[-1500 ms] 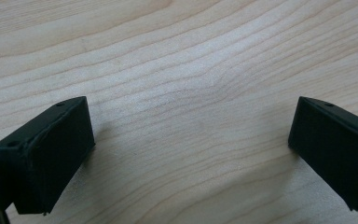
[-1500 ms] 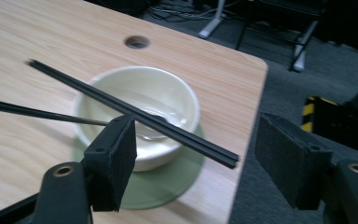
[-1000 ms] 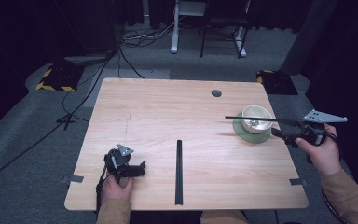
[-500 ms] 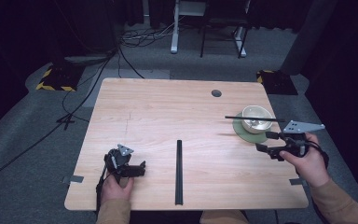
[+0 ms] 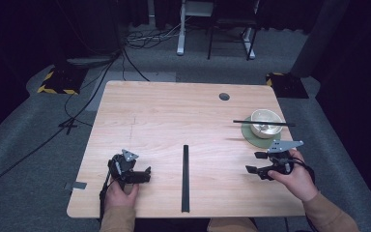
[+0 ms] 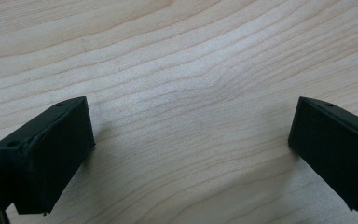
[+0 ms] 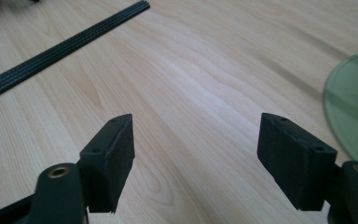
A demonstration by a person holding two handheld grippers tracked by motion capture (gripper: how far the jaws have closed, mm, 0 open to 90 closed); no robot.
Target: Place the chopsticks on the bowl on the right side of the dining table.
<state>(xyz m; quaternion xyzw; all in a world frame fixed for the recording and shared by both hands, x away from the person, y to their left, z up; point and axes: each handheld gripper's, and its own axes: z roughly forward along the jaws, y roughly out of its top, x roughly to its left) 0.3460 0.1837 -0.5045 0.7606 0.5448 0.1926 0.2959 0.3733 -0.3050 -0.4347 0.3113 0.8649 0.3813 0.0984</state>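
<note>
Currently both jaws are held wide and empty; the right gripper is poised near the bowl on its green saucer; a reach is judged next, while the left gripper is rested on the table.

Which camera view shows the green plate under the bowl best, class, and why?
The high view: the whole green plate shows there, with the bowl on it and a black stick lying across the bowl. The right gripper view catches just a curved piece of its rim at the right edge. The left gripper view looks at bare tabletop.
</note>
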